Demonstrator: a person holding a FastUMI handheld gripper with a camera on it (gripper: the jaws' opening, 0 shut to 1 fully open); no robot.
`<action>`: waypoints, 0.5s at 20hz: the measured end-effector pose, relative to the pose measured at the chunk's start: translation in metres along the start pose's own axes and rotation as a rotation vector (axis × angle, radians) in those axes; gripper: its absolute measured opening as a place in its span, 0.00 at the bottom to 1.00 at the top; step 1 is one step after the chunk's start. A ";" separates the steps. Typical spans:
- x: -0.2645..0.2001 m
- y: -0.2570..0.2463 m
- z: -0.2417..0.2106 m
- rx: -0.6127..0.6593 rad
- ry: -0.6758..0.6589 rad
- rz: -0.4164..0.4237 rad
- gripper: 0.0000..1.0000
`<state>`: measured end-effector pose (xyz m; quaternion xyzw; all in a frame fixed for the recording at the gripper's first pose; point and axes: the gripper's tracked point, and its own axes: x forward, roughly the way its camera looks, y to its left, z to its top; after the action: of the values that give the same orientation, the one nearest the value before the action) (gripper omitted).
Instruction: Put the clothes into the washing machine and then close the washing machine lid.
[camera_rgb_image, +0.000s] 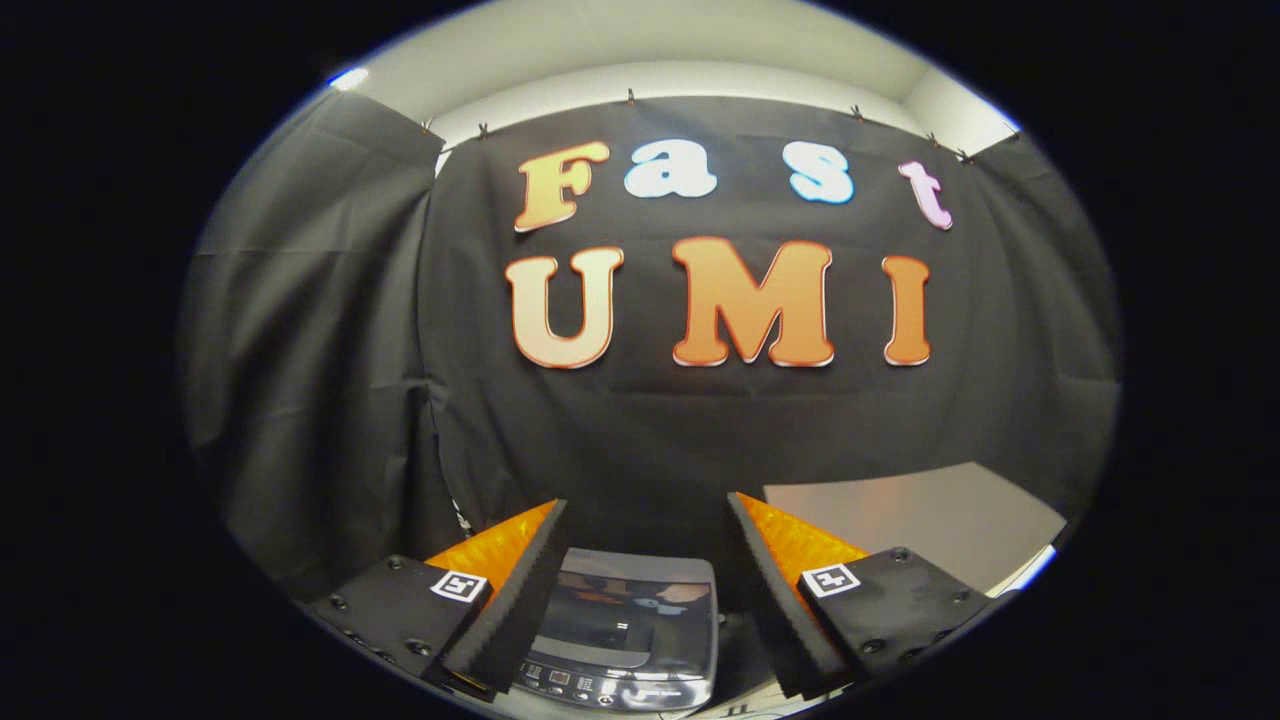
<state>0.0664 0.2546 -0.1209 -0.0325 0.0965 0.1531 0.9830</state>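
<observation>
A small grey top-loading washing machine (625, 625) stands below and between my two fingers, seen from above. Its dark glass lid (618, 615) lies flat and shut, with a panel of buttons along its near edge. My gripper (645, 510) hangs above it, open, its orange-and-black fingers (505, 555) spread wide with nothing between them. No clothes are visible from here.
A pale grey tabletop (920, 520) stretches behind the right finger, up to the black cloth wall. More black cloth hangs behind the left finger.
</observation>
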 end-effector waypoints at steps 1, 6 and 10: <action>-0.017 -0.007 0.007 0.002 -0.009 0.003 0.99; -0.103 -0.053 0.033 0.022 -0.058 -0.015 0.99; -0.162 -0.090 0.033 0.034 -0.076 -0.033 0.98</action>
<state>-0.0515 0.1241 -0.0532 -0.0117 0.0611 0.1364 0.9887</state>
